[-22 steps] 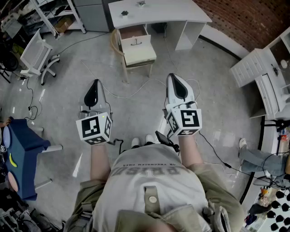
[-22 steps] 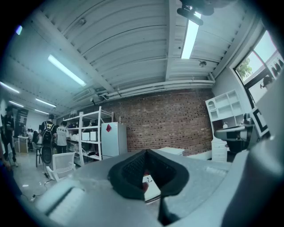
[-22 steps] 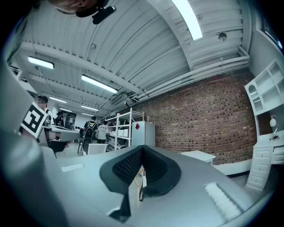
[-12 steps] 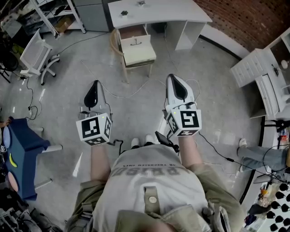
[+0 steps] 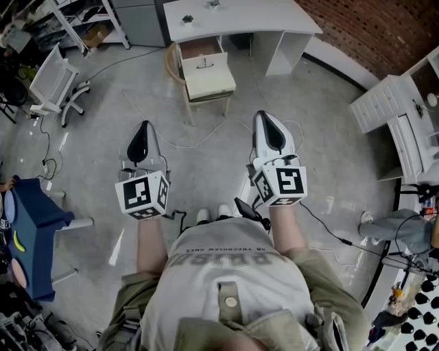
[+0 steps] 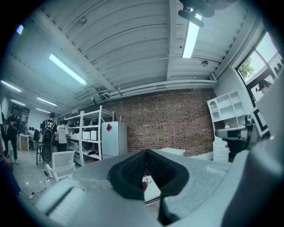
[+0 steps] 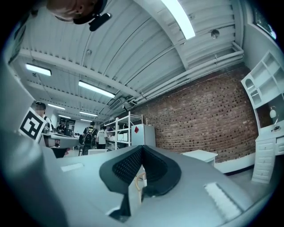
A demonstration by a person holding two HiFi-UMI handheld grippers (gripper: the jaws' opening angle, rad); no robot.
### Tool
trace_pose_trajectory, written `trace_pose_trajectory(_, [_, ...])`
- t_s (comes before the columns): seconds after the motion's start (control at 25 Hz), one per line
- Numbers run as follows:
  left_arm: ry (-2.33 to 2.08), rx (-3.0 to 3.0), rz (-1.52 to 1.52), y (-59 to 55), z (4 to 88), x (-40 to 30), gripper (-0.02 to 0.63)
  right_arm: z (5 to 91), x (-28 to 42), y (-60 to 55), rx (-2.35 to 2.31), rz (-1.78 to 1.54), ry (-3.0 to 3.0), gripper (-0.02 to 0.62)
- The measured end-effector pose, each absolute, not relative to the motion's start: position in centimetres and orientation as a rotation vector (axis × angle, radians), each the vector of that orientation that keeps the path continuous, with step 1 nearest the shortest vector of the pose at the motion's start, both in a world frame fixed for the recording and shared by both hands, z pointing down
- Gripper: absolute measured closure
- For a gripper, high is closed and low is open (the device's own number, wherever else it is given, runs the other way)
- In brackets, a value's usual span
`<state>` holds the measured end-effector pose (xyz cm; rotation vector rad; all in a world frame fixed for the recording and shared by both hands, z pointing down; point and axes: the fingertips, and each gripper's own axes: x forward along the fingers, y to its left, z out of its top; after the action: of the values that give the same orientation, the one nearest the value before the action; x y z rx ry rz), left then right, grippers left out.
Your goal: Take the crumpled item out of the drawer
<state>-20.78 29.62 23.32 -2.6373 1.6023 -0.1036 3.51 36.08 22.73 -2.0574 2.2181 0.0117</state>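
Both grippers are empty; the fingers of the left gripper (image 5: 143, 130) are pressed together with nothing between them, and the same holds for the right gripper (image 5: 266, 123), as each gripper's own view confirms (image 6: 145, 153) (image 7: 141, 148).

The drawer (image 5: 194, 63) is far ahead of both pairs of fingertips, a little nearer to the line of the left ones; it stands pulled out from under the white desk (image 5: 240, 20), and a chair (image 5: 211, 83) with a pale seat seems to stand just on the near side of it. The crumpled item cannot be made out from here; only a brownish inside of the drawer shows.

The step in hand is, I judge, the approach; nothing is reached yet. To do it well, the person should walk up until the drawer lies just below the fingertips, keeping them clear of the chair; then separate the fingers of one gripper before lowering them, not after; the other gripper can stay closed and away from the drawer.

Which way the item points, and where its long axis runs, I cannot tell; the drawer itself has its front turned toward the fingertips and runs straight away from them, so the fingers would best enter from above.
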Motion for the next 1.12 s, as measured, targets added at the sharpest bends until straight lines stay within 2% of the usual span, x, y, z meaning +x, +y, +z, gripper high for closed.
trace_pose_trajectory(0.12, [1.611,-2.642,-0.045,29.4,22.9,-20.6,0.598,22.5,4.2,35.8,-2.024,-0.008,2.205,0.589])
trace_pose_trajectory(0.2, [1.611,-2.656,-0.013,29.2,22.6,-20.2,0.592,22.4,4.7,35.6,-1.996,-0.015,2.208,0.535])
trace_pose_trajectory(0.44, [1.593,-2.658,0.010,28.2,22.4,-18.1,0.435,22.4,6.3,34.7,-1.942,-0.021,2.232,0.382])
trace_pose_trajectory(0.6, [1.577,-2.659,0.020,27.8,22.1,-16.6,0.371,22.5,7.5,34.2,-1.924,-0.028,2.245,0.337])
trace_pose_trajectory(0.76, [1.568,-2.656,-0.008,27.3,22.3,-15.5,0.331,22.7,8.7,33.5,-1.915,-0.030,2.251,0.296])
trace_pose_trajectory(1.12, [1.605,-2.658,-0.096,24.2,24.6,-16.4,0.304,24.9,9.2,30.4,-1.935,-0.103,2.246,0.281])
